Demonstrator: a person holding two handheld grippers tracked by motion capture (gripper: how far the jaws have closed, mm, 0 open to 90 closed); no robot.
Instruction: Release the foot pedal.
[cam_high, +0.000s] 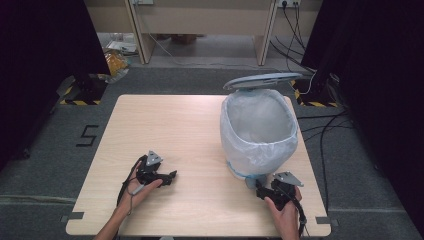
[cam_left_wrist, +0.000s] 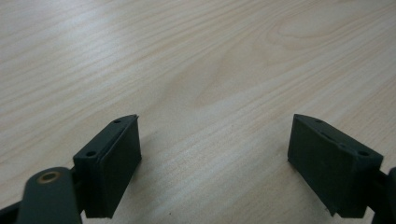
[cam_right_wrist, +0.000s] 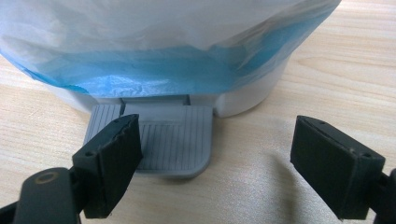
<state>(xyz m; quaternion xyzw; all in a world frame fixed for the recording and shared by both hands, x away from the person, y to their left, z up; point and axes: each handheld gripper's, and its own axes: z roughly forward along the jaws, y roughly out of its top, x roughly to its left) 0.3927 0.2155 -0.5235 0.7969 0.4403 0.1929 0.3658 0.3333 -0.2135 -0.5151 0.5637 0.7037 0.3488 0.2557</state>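
- On the grey floor left of the tabletop, a black mark reads like the figure "5"; no other writing or brand can be read.
- Far left on the floor, beyond the tabletop, lies a yellow packet, its print too small to tell.
- The left gripper rests low over the near-left part of the tabletop, held in the left hand, pointing right.
- In the left gripper view its jaws stand wide apart with bare wood between them, nothing held.
- The bin stands on the right half of the tabletop, lined with a whitish bag over a blue one, which drape down its outside.
- Its grey lid stands raised at the far side, the mouth open.
- The grey ribbed pedal sticks out from the bin's near foot, flat on the wood.
- The right gripper, in the right hand, sits at the near-right, just beside the pedal.
- In the right gripper view its jaws are apart; the left one overlaps the pedal's near left corner, the right one stands over bare wood, and neither clamps anything.
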